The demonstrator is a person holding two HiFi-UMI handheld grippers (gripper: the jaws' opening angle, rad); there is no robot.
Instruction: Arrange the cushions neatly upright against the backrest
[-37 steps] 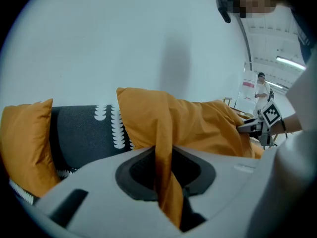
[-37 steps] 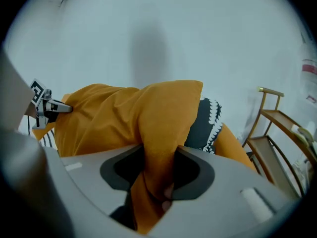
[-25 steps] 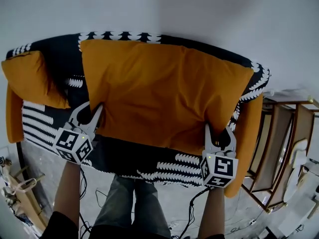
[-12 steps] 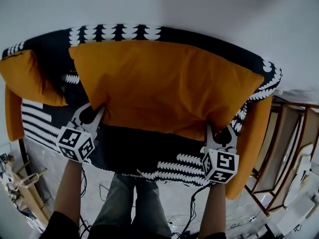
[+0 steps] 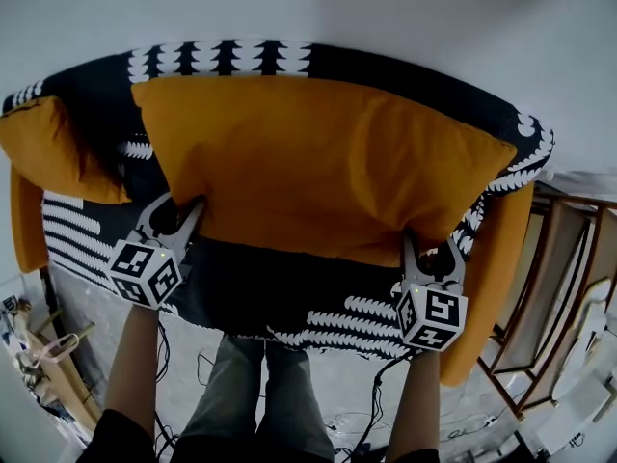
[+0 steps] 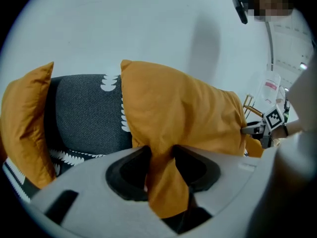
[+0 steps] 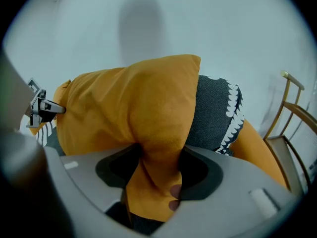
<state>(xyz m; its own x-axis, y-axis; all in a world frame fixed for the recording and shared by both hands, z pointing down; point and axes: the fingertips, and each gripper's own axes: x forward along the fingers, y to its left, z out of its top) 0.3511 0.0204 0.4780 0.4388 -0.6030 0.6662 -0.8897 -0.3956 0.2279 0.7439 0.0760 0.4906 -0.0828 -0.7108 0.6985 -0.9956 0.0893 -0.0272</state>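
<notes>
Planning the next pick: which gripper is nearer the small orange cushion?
Left. The left gripper is just beside the small cushion; the right gripper is across the sofa. Both have just been opening, large cushion between their jaws.

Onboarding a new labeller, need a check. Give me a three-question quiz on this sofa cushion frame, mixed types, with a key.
1. True or false: the large orange cushion lies flat on the floor.
2. What is between the left gripper's jaws? A) a corner of the large orange cushion B) a cable C) nothing
3. Fill in: in the head view, the smaller orange cushion sits to the large one's ___.
Key: 1 false, it stands against the backrest. 2 A; those jaws have just been opening, with the fabric between them. 3 left.
</notes>
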